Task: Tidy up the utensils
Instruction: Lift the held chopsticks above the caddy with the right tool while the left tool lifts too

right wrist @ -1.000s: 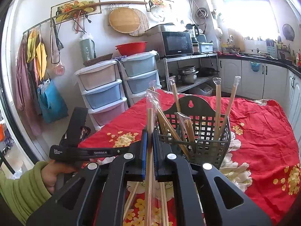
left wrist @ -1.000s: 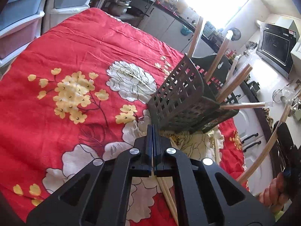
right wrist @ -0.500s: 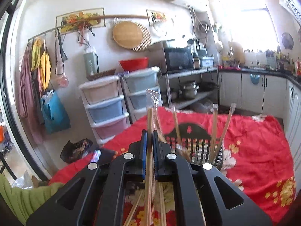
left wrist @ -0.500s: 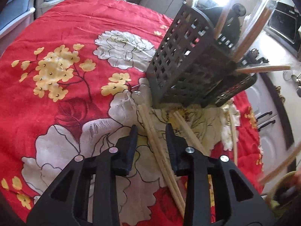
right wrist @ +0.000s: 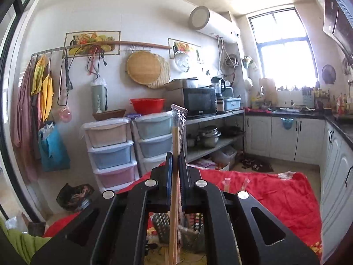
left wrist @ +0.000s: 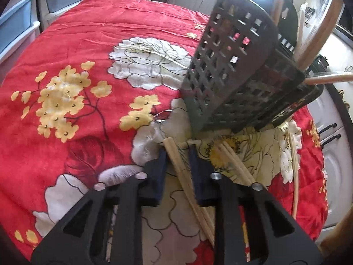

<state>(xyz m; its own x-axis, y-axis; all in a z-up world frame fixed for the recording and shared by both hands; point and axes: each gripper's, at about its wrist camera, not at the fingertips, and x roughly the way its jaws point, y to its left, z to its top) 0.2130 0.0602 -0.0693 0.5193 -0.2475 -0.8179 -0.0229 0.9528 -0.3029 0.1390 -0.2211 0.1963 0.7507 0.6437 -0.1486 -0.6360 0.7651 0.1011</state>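
A dark lattice utensil basket (left wrist: 238, 81) stands on the red flowered tablecloth (left wrist: 77, 66) with several wrapped chopsticks (left wrist: 317, 39) sticking out of it. More wrapped chopstick pairs (left wrist: 183, 172) lie on the cloth just in front of it. My left gripper (left wrist: 177, 154) is open, low over the cloth, its jaws on either side of one lying pair. My right gripper (right wrist: 175, 159) is shut on a wrapped chopstick pair (right wrist: 176, 137), held upright above the basket (right wrist: 189, 231), which shows low between its fingers.
Another chopstick pair (left wrist: 294, 165) lies on the cloth to the right of the basket. Plastic drawer units (right wrist: 130, 145), a shelf with a microwave (right wrist: 198, 101) and white cabinets (right wrist: 286, 137) stand beyond the table's far edge.
My left gripper has opened and dropped down towards the cloth, straddling a lying chopstick pair. My right gripper has lifted and tilted up with its chopstick pair, above the basket.
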